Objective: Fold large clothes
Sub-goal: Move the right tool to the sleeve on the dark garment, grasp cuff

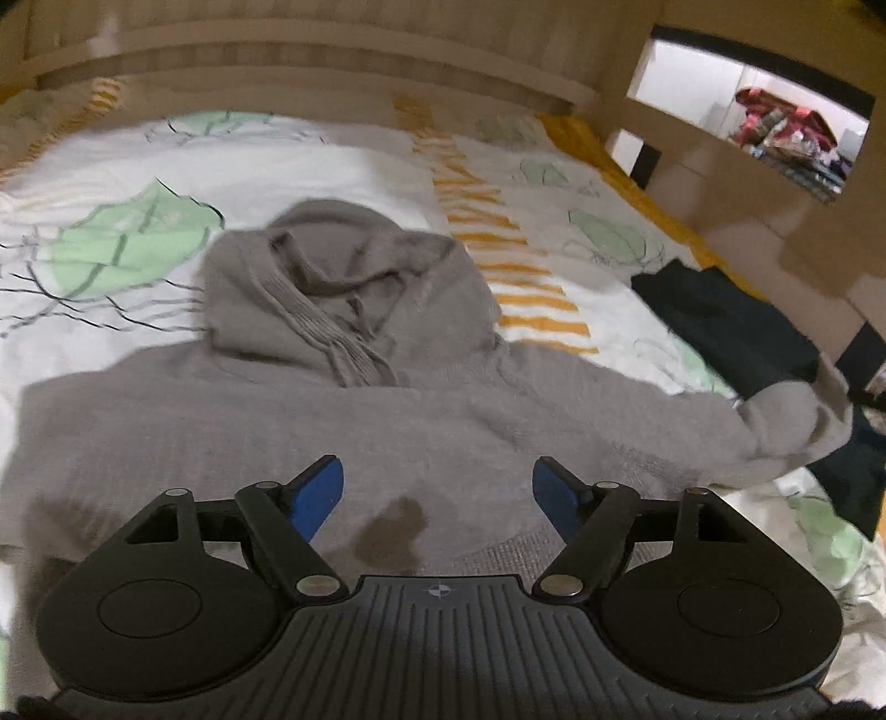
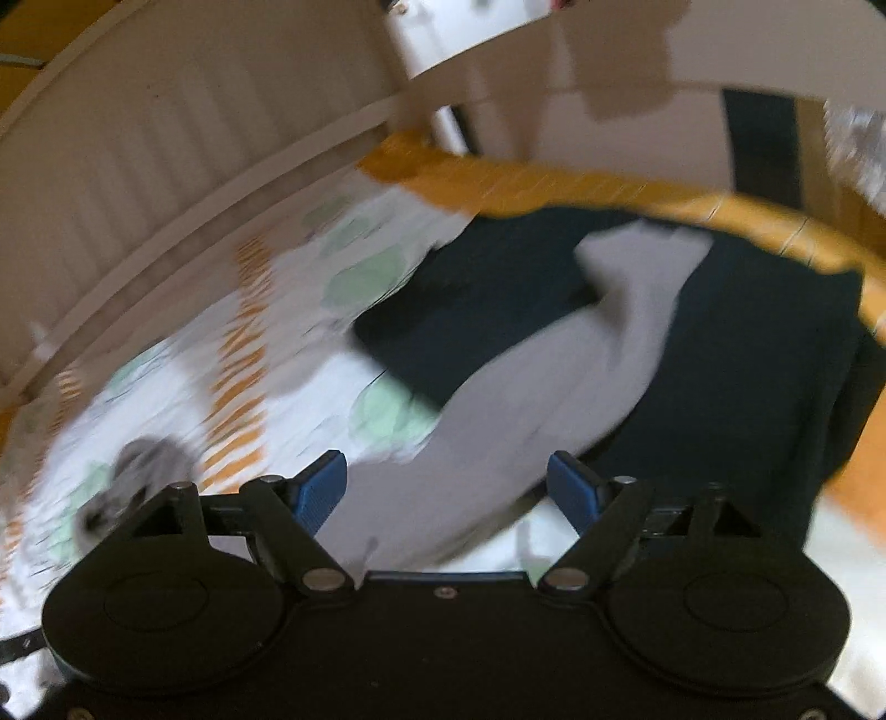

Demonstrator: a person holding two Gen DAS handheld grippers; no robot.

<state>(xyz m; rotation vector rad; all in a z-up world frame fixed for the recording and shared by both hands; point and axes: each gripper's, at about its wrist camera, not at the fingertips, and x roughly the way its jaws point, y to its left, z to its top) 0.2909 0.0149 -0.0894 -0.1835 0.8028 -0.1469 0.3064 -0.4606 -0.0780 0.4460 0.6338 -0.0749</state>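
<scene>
A grey hooded sweater (image 1: 343, 410) lies spread front-up on the bed, hood (image 1: 343, 277) away from me, with a dark wet-looking stain (image 1: 393, 531) near its lower middle. Its right sleeve (image 1: 786, 426) stretches out over a dark garment. My left gripper (image 1: 437, 487) is open and empty just above the sweater's body. In the blurred right wrist view, the grey sleeve (image 2: 554, 387) runs diagonally across the dark garment (image 2: 747, 343). My right gripper (image 2: 446, 487) is open and empty above the sleeve's near part.
The bed has a white cover (image 1: 122, 166) with green leaves and orange stripes (image 1: 498, 243). A beige headboard (image 1: 310, 50) stands behind. A dark garment (image 1: 725, 327) lies at the bed's right edge. Beige shelving (image 1: 747, 122) with stored items stands to the right.
</scene>
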